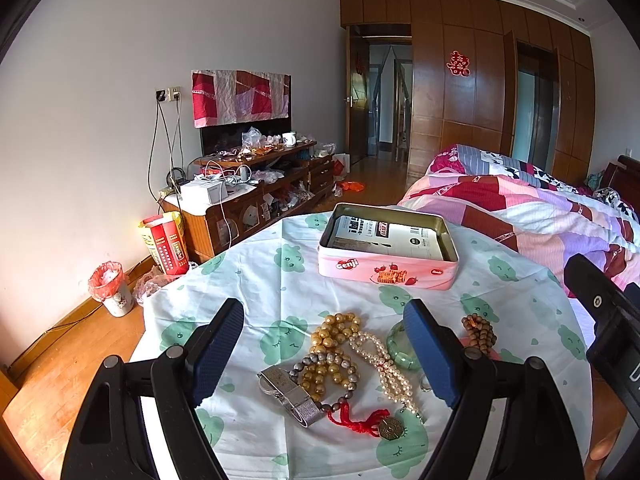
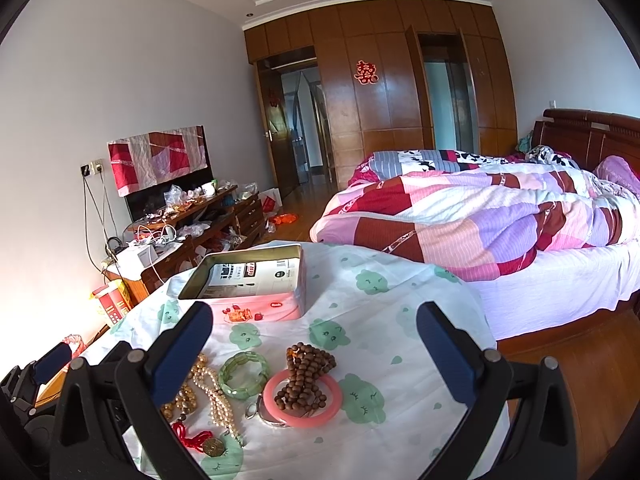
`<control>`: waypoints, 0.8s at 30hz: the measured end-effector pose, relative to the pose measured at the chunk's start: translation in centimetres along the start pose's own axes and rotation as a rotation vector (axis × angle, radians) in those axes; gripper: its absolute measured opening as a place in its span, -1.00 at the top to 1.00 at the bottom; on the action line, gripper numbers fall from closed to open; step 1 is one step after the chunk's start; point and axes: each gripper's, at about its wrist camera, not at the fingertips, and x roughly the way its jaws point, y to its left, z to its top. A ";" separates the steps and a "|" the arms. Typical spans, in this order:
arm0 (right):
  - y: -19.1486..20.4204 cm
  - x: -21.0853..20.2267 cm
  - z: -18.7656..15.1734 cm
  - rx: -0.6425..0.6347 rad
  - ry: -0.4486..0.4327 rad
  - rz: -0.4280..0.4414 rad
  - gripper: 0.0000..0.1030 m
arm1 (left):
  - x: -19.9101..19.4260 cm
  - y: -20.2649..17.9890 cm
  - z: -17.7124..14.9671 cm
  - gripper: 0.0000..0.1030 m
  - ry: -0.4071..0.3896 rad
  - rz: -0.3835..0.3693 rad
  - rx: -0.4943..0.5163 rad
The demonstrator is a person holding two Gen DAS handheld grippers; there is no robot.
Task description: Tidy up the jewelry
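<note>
Jewelry lies in a loose pile on the table's cloth point(image 1: 256, 276). In the left wrist view I see a gold bead necklace point(image 1: 334, 332), a pearl strand point(image 1: 386, 364), a silver mesh watch point(image 1: 294, 394), a red cord with a brass charm point(image 1: 380, 426), a green bangle point(image 1: 398, 344) and brown wooden beads point(image 1: 480, 330). An open pink tin point(image 1: 388, 248) stands behind them. My left gripper point(image 1: 328, 344) is open above the pile. In the right wrist view my right gripper point(image 2: 316, 352) is open over the wooden beads point(image 2: 306, 376), pink bangle point(image 2: 332, 408) and green bangle point(image 2: 244, 374); the tin point(image 2: 256, 284) is far left.
A bed with a patchwork quilt point(image 2: 480, 216) lies right of the table. A cluttered TV cabinet point(image 1: 256, 184) stands along the left wall, with a bin point(image 1: 112, 288) and red boxes point(image 1: 168, 244) on the wooden floor. The right gripper's body point(image 1: 608, 320) shows at the left view's right edge.
</note>
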 end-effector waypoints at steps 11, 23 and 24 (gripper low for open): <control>0.0 0.0 -0.1 0.001 0.002 0.000 -1.00 | 0.0 0.1 0.0 -0.60 0.001 -0.001 -0.001; -1.8 1.4 -0.8 0.001 0.039 -0.043 -1.00 | 2.7 2.2 -1.9 -0.60 0.065 -0.015 0.026; -2.3 1.7 -1.0 0.004 0.048 -0.047 -1.00 | 3.3 3.0 -2.3 -0.60 0.087 -0.034 0.026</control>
